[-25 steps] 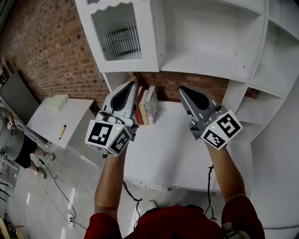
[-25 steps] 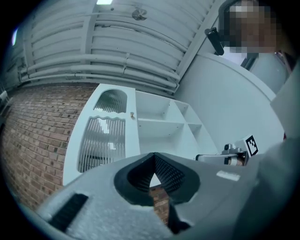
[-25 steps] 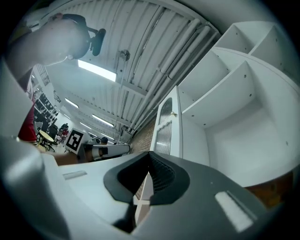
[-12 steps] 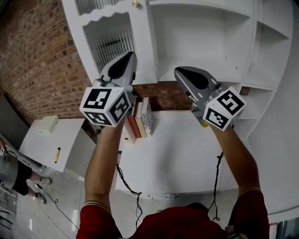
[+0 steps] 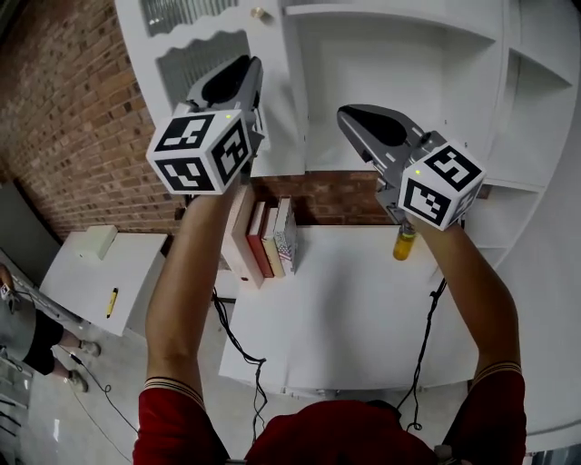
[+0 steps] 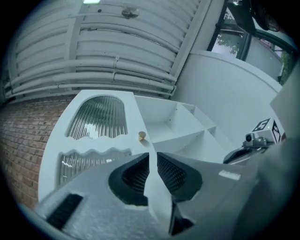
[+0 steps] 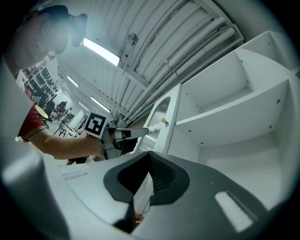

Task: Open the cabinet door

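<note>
The white cabinet door with ribbed glass panes stands at the upper left, closed, with a small brass knob near its right edge. My left gripper is raised in front of the door, just below the knob. Its jaws are opening, with a narrow gap and nothing between them. My right gripper is held up to the right, before the open shelves, shut and empty. In the right gripper view the left gripper shows beside the door.
Below the cabinet a white tabletop carries a row of books and a yellow bottle. A brick wall is at the left, with a low white table holding a yellow marker. A person stands at the far left edge.
Both grippers have risen from over the tabletop to the level of the cabinet door and shelves. The left one now sits close under the knob.
</note>
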`<state>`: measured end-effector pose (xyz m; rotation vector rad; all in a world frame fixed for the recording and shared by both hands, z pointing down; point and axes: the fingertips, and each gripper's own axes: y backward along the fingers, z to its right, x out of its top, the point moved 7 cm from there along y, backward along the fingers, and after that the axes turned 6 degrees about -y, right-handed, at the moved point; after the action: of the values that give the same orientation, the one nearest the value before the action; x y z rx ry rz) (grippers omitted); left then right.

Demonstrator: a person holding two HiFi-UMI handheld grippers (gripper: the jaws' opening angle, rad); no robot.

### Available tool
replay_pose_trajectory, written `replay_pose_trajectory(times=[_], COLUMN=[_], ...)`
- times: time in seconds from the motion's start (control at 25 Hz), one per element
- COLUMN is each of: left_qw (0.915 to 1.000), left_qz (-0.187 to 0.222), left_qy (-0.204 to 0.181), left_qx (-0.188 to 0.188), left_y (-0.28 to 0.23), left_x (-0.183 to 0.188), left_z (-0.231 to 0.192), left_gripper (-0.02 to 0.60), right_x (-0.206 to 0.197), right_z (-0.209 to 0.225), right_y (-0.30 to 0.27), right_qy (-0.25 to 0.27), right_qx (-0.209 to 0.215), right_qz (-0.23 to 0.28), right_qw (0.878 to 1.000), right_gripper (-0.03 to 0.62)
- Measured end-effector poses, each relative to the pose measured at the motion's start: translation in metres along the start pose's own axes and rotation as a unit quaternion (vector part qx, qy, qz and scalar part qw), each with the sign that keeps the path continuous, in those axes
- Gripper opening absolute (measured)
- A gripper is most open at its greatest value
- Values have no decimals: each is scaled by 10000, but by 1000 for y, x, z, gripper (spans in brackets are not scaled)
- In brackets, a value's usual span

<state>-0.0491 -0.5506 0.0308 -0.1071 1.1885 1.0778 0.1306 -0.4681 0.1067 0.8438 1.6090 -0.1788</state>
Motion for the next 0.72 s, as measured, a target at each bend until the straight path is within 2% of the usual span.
replay_pose_trajectory(times=[0.28,0.72], left_qw=[9978,9918], left_qz=[-173,-345], left_qy=[-429,-1018], left_qx=[474,694], left_y=[-36,-70], left_x=[11,33], left_z=[-15,-24], left_gripper=[94,129], right_x=[12,13], right_z=[31,50], right_y=[-1,12], right_qy=[208,195], right_qx=[279,364], right_qz=[-97,6], right_qw=[9993,9991], right_gripper=[14,13])
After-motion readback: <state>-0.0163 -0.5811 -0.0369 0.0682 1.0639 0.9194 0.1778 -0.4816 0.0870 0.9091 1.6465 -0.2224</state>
